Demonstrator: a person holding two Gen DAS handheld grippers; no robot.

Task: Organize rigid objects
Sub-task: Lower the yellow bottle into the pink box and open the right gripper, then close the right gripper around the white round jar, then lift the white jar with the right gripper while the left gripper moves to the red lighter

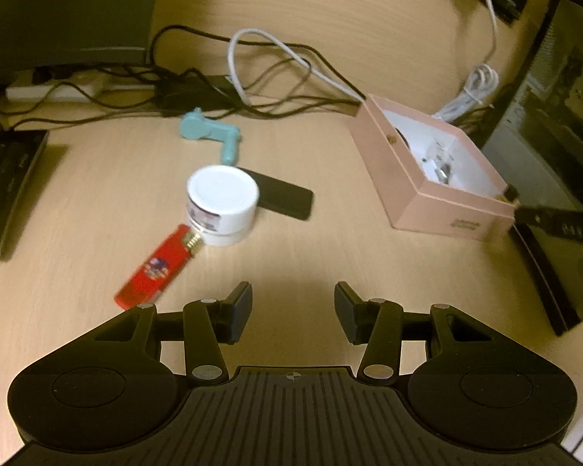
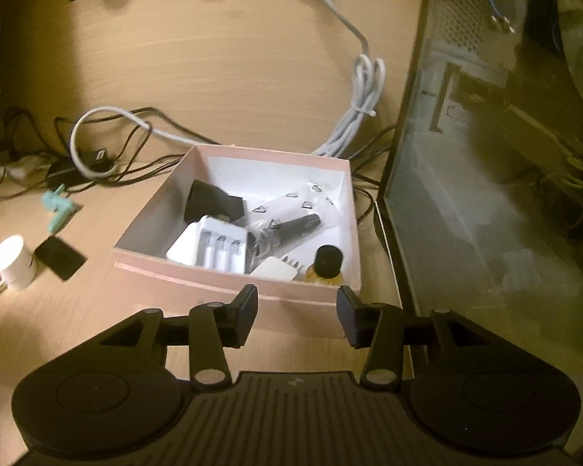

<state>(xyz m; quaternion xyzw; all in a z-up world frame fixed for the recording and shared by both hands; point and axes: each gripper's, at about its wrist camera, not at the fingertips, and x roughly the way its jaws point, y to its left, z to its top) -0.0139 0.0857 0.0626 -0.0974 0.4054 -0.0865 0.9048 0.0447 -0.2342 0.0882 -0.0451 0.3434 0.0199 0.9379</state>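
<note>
A pink open box (image 1: 435, 209) (image 2: 198, 275) stands on the wooden desk. It holds a white battery charger (image 2: 210, 248), a black block (image 2: 210, 202), a bagged black tool (image 2: 291, 225), a small white piece (image 2: 274, 268) and a small amber bottle (image 2: 326, 266). Left of the box lie a white jar (image 1: 222, 204) (image 2: 13, 262), a red lighter (image 1: 155, 268), a teal plastic part (image 1: 213, 132) (image 2: 60, 209) and a flat black piece (image 1: 283, 194) (image 2: 60, 258). My left gripper (image 1: 293, 310) is open and empty, near the lighter. My right gripper (image 2: 297, 312) is open and empty at the box's near wall.
A computer case with a glass side (image 2: 505, 155) stands right of the box. Black and white cables (image 1: 252, 77) and a power strip (image 1: 54, 89) lie behind the objects. A keyboard (image 1: 7, 182) sits at the left edge.
</note>
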